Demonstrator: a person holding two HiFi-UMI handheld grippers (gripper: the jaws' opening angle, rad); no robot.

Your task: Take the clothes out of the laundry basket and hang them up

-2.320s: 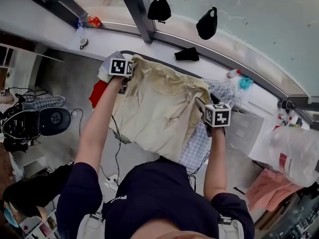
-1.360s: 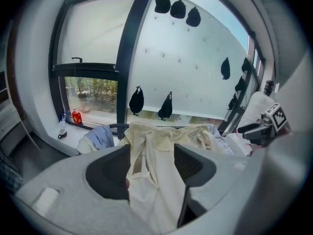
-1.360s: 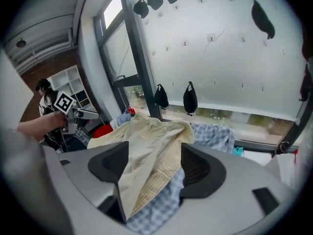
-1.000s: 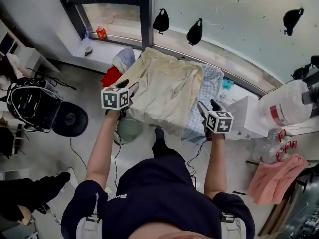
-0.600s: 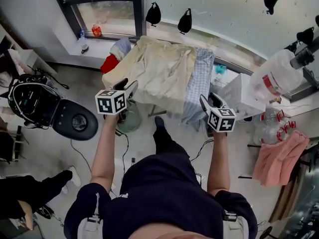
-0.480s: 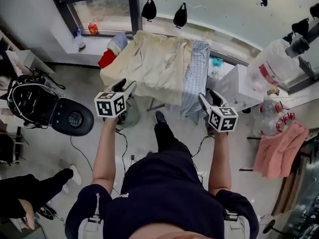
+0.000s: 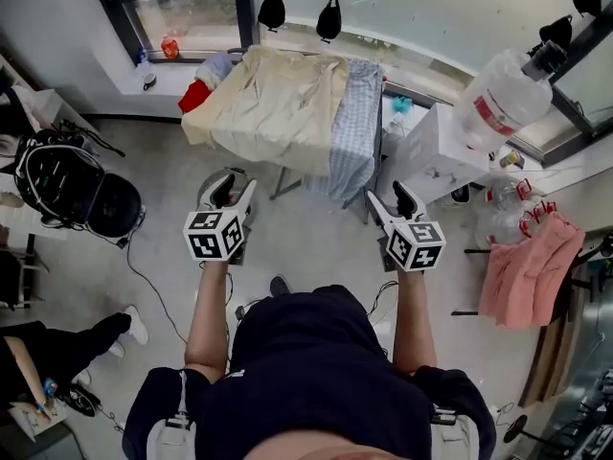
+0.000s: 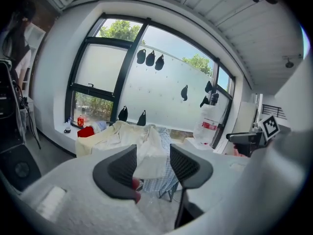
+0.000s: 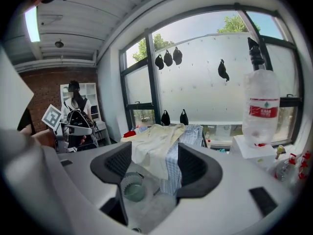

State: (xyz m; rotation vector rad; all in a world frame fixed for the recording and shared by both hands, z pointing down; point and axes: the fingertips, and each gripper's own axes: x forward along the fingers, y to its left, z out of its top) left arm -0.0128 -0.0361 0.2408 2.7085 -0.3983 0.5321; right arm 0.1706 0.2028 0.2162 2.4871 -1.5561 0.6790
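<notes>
Left tool: jaws apart, nothing between | Right tool: jaws apart, just been opening, nothing between | Cream shirt: draped flat below the window | Blue checked garment: touching the shirt's right edge, hanging lower | Both tools: over the floor, well apart from the clothes

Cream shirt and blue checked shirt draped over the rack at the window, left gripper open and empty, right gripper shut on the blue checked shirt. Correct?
No. The right gripper is open and empty: the right gripper view shows its jaws apart, just opened wider, with the blue checked shirt well beyond them. The rest holds.
</notes>
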